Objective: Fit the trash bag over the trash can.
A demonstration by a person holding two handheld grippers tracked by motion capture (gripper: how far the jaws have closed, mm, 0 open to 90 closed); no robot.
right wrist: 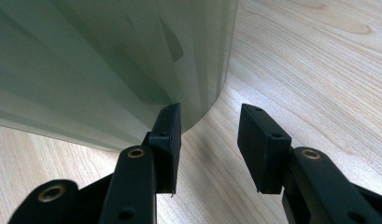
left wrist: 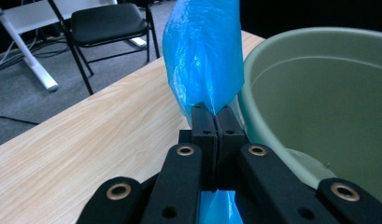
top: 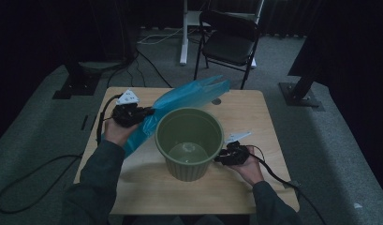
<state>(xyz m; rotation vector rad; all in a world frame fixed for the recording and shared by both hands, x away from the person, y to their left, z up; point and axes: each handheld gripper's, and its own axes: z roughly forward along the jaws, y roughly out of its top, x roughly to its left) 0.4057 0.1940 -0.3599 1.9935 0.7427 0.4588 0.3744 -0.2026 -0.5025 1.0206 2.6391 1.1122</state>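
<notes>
A pale green plastic bin [top: 189, 140] stands upright in the middle of the wooden table [top: 245, 117]. A blue plastic bag [top: 180, 101] stretches from the table's left side up past the bin's far rim. My left gripper [top: 144, 112] is shut on the blue bag [left wrist: 202, 56], pinching a fold between its pads, right beside the bin's rim [left wrist: 319, 93]. My right gripper [top: 219, 158] stands open low at the bin's right side. In the right gripper view its jaws [right wrist: 209, 135] are apart with bare table between them, the left pad close against the bin's wall [right wrist: 109, 65].
A black folding chair [top: 229, 40] and a white stand leg [top: 183, 33] are on the carpet beyond the table's far edge. Cables trail from both grippers off the table's sides. Dark stand feet sit on the floor at far left and right.
</notes>
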